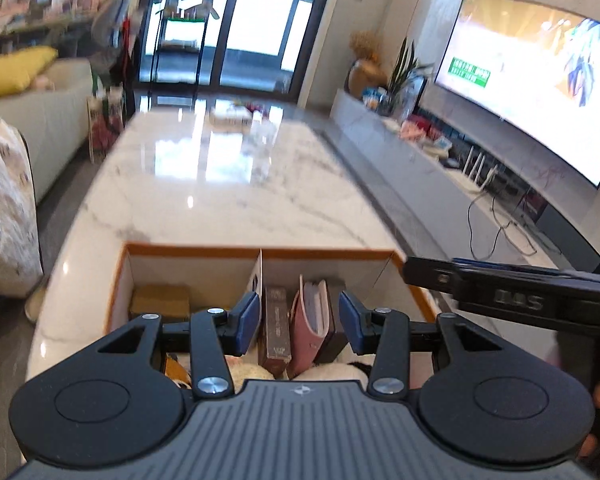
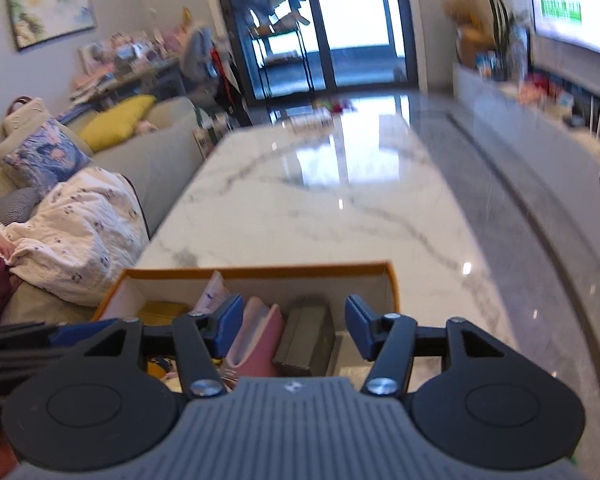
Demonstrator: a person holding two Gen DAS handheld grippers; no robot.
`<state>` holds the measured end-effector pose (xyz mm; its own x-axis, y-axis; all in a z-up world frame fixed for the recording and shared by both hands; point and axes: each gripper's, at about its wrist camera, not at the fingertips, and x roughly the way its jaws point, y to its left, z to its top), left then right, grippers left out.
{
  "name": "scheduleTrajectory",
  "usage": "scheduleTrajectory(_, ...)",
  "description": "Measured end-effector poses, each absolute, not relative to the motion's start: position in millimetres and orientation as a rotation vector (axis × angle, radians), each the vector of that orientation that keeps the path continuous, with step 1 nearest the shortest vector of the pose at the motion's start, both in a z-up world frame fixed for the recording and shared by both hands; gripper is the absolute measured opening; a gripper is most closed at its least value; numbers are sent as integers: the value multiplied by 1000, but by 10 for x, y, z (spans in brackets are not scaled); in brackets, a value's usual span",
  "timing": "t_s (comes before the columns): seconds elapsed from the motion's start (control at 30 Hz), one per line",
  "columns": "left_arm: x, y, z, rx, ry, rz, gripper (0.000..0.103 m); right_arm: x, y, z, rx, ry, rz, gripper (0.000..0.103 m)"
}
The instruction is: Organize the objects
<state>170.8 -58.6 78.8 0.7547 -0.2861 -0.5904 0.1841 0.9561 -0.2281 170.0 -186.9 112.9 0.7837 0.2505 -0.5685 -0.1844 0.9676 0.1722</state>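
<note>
Scene: a white marble table point(image 1: 228, 184) in a living room, with an orange-rimmed divided box point(image 1: 260, 254) at its near end.
Box layout: a white divider point(image 1: 257, 276) splits it into two compartments, so that unlike things stay apart.
Left compartment: a yellow block-like item point(image 1: 160, 300) lies low against the floor of the box; what it is I cannot tell.
Right compartment: a brown book-like box point(image 1: 278, 326), a pink wallet or notebook point(image 1: 310, 328) and a dark case point(image 1: 334, 320) stand on edge side by side, touching, probably packed upright so all three fit.
Below the box: soft plush-looking shapes show at the near edge in the left wrist view, mostly hidden by the tool.
Left tool point(image 1: 298, 320): spread, nothing between its blue pads; it hovers above the right compartment, angled down.
Right tool point(image 2: 294, 328): spread wide, nothing pinched; the pink wallet and dark case sit below its gap, untouched by the pads.
Tools relative to each other: close together; the right tool crosses the right side of the left wrist view just over the box's corner.
Task stage, as a judgement: the items look settled in their compartments, and both tools look clear of them.
Rest of the table: bare marble, with small blurred items at the far end.
</note>
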Motion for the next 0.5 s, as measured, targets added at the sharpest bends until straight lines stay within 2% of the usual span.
scheduleTrajectory(0.1,1517,-558,909,-139,602,-245,54,1387,-1869,1329,79,548,243,67)
scheduleTrajectory(0.17,1382,-538,987,-129,556,-237,62,1183,-1851,1441,58,498,245,68)
scheduleTrajectory(0.27,1165,-523,1085,-106,472,-209,72,900,-1836,1535,46,444,254,76)
scheduleTrajectory(0.43,777,-587,1122,-19,332,-161,88,583,-1770,1496,60,446,281,82)
scheduleTrajectory(0.5,661,-623,1096,14,310,-144,89,486,-1743,1450,70,461,285,82)
